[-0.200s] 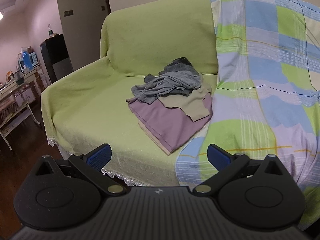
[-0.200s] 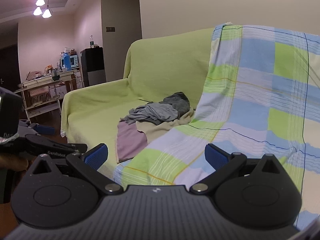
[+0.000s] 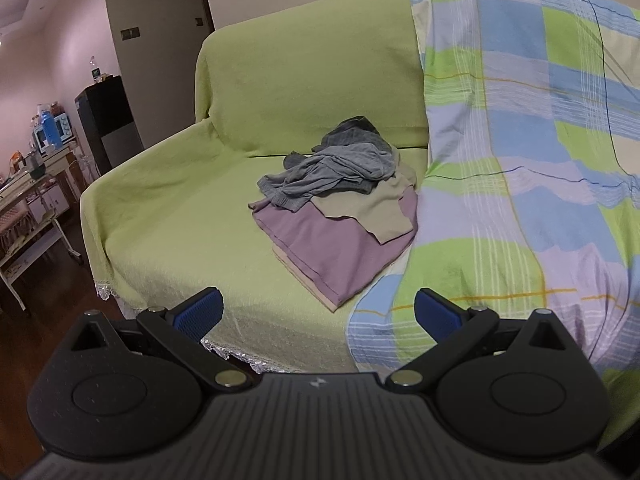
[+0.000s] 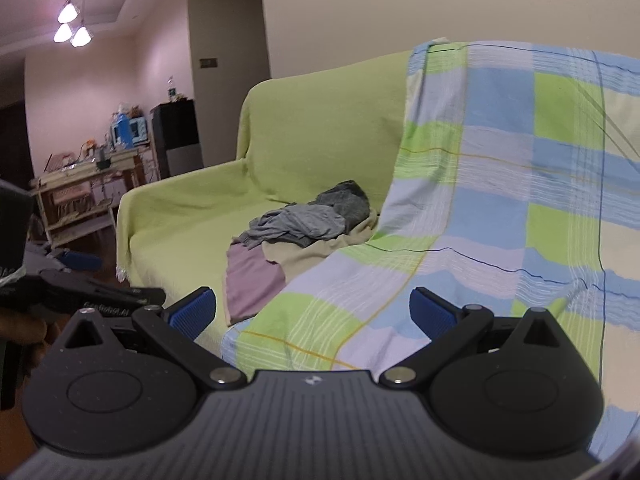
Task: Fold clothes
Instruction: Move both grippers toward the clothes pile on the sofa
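A pile of clothes lies on the seat of a green-covered sofa (image 3: 180, 216): a crumpled grey garment (image 3: 332, 172) on top, a beige piece (image 3: 376, 208) under it, and a flat purple garment (image 3: 332, 248) at the bottom. From the right wrist the same grey garment (image 4: 304, 224) and purple garment (image 4: 252, 280) show further off. My left gripper (image 3: 318, 314) is open and empty, short of the sofa's front edge. My right gripper (image 4: 312, 312) is open and empty too, held before the checked sheet (image 4: 500, 220). The left gripper (image 4: 76, 280) shows at the right view's left edge.
A blue, green and lilac checked sheet (image 3: 520, 160) drapes over the sofa's right half, from backrest to front. Left of the sofa stand a black cabinet (image 3: 106, 120) and a cluttered wooden shelf table (image 3: 28, 200) on a dark wood floor. Ceiling lamps (image 4: 72, 28) hang at back left.
Both views have shifted only slightly; the sofa and clothes pile sit a little nearer. Both grippers stay open.
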